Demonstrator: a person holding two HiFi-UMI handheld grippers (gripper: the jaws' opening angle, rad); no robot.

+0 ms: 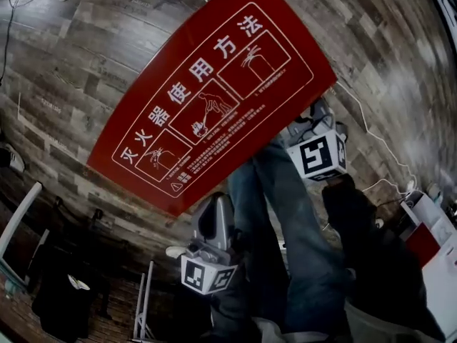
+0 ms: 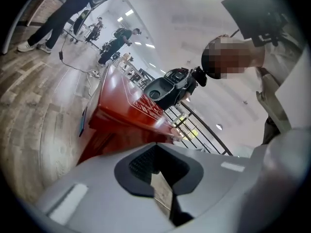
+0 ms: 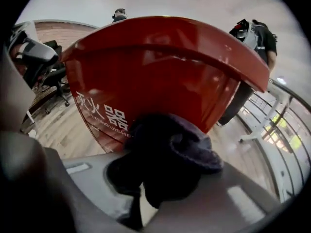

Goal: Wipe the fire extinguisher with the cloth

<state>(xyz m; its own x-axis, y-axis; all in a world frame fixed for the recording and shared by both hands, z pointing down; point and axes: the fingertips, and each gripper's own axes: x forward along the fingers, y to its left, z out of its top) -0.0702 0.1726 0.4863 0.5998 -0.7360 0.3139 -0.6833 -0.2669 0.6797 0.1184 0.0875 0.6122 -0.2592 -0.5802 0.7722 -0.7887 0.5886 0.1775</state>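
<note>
At centre, stretching toward 11 o'clock, stood the red, flat-topped metal fire extinguisher cabinet [image 1: 214,98]. It looked rigid, heavy and slick-painted, and seemed to need no grip. At 6 o'clock the left gripper [image 1: 213,224] had its jaws together, empty. At 3 o'clock the right gripper [image 1: 314,123] was clamped on the soft, limp dark knitted cloth [image 3: 170,149], probably best held bunched, near the cabinet.

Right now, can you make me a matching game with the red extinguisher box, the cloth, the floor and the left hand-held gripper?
Things:
1. red extinguisher box
2. cloth
3. floor
4. left hand-held gripper

Clues:
A. wooden planks
B. jaws together, nothing in them
C. white writing on it
D. pinched in the right hand-held gripper

Pairs: 1-C, 2-D, 3-A, 4-B
</note>
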